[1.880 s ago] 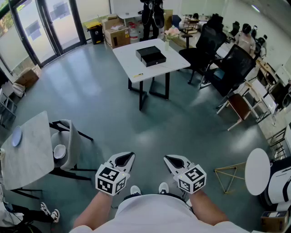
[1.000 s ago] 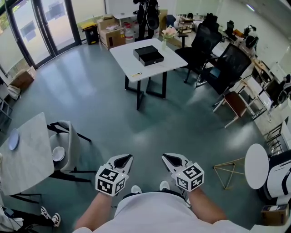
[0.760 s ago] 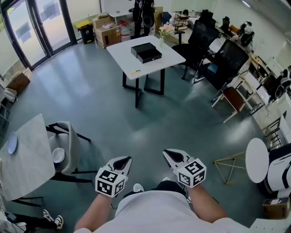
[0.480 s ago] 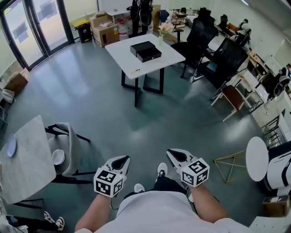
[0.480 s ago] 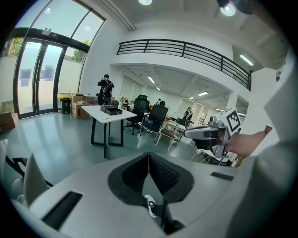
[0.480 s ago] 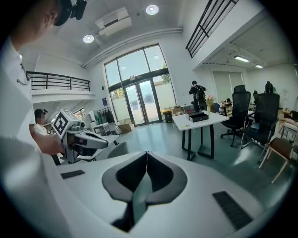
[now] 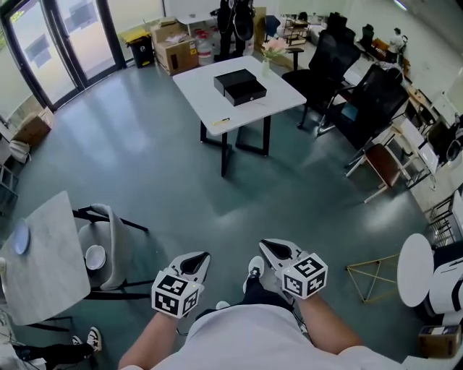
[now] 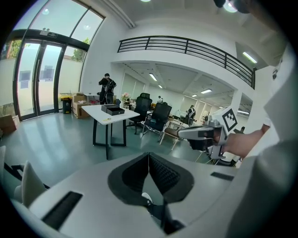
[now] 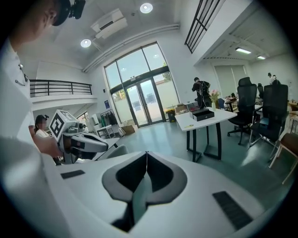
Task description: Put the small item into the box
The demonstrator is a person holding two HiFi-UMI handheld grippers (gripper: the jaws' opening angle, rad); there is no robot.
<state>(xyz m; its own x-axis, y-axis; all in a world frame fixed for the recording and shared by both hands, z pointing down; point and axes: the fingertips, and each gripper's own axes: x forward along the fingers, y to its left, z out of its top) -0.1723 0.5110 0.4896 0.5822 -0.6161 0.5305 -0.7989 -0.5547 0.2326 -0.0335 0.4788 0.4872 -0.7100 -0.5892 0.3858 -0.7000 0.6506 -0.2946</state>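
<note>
A black box sits on a white table far ahead across the room. A small yellow item lies near the table's front edge. Both grippers are held low in front of my body, far from the table. The left gripper is shut with nothing in it, and so is the right gripper. In the left gripper view the jaws meet, with the table and box beyond. The right gripper view shows closed jaws, the table and the box.
Black office chairs crowd the right of the table. A marble table with a plate stands at the left, beside a chair holding a bowl. A round white table is at the right. Cardboard boxes and a standing person are at the back.
The view has shifted as I step across the floor; a shoe now shows between the grippers. Both grippers stay shut and keep their place before my body.
</note>
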